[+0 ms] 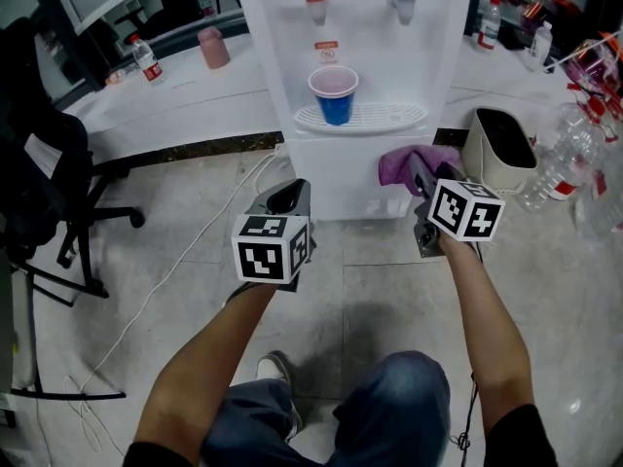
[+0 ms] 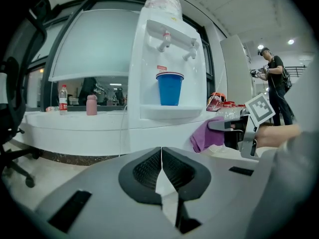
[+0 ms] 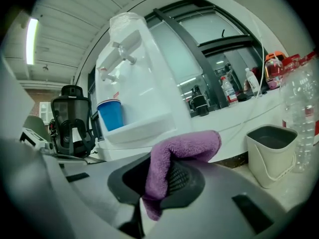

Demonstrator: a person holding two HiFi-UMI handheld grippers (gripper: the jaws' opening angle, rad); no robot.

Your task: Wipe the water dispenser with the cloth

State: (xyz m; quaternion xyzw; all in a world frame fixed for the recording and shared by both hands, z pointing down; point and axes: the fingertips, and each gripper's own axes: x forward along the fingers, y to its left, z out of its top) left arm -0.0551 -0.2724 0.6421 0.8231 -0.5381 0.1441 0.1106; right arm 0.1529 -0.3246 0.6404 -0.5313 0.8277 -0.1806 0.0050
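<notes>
Left gripper (image 2: 161, 169): ribbed black pads pressed together, nothing between them, held low in front of the water dispenser (image 1: 365, 27). Right gripper (image 1: 424, 178): jaws clamped on the cloth (image 3: 182, 151), a purple fuzzy microfibre folded over the pads in a soft hump. The cloth sits by the dispenser's smooth white lower panel, below the slatted drip tray (image 1: 389, 117); contact with the panel cannot be told. A blue plastic cup (image 1: 334, 93) stands upright on the tray. A white rounded bin (image 1: 498, 149) stands just right of the cloth.
</notes>
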